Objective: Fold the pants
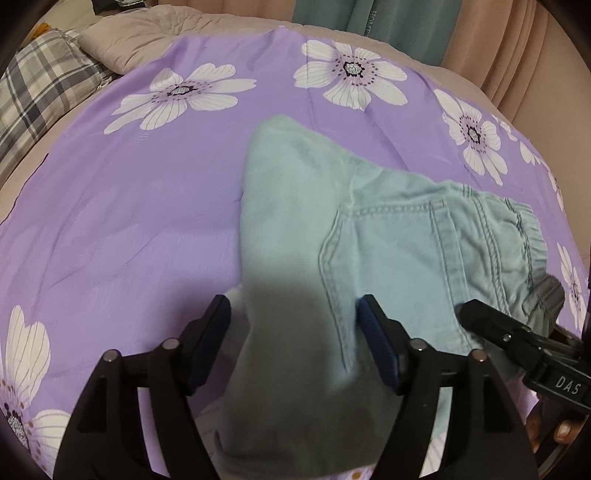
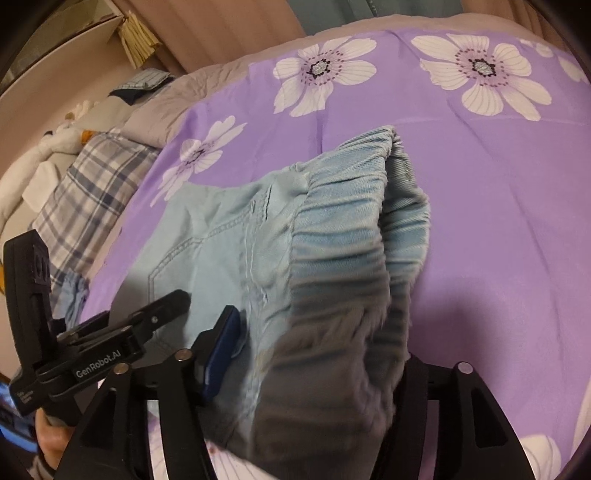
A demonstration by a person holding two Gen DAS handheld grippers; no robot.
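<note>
- The pants [image 1: 388, 240], pale blue denim, lie on the purple floral bedspread [image 1: 129, 221] of a bed, partly folded, with a stitched back pocket [image 1: 388, 266] facing up.
- The left gripper [image 1: 293, 343] stands open, its blue pads on either side of a shadowed fold of the pants and clear of the cloth.
- The right gripper [image 2: 314, 354] has the gathered elastic waistband [image 2: 343, 258] bunched between its jaws; only the left blue pad [image 2: 221, 350] shows, apart from the fabric, so it looks open. The other finger is hidden behind the cloth.
- No container is in sight.
- In the left wrist view the right gripper's black finger [image 1: 491, 325] comes in from the right, by the waistband edge; fingers of a hand [image 1: 554, 432] show beneath it.
- In the right wrist view the left gripper's black finger [image 2: 162, 306] lies over the pocket area.
- The near end of the pants is dark in shadow and blurred, its edges hard to follow.
- A plaid pillow [image 1: 40, 92], a beige quilt [image 1: 147, 33] and curtains [image 1: 517, 48] lie beyond the bedspread; a white bundle [image 2: 40, 166] sits further left in the right wrist view.
</note>
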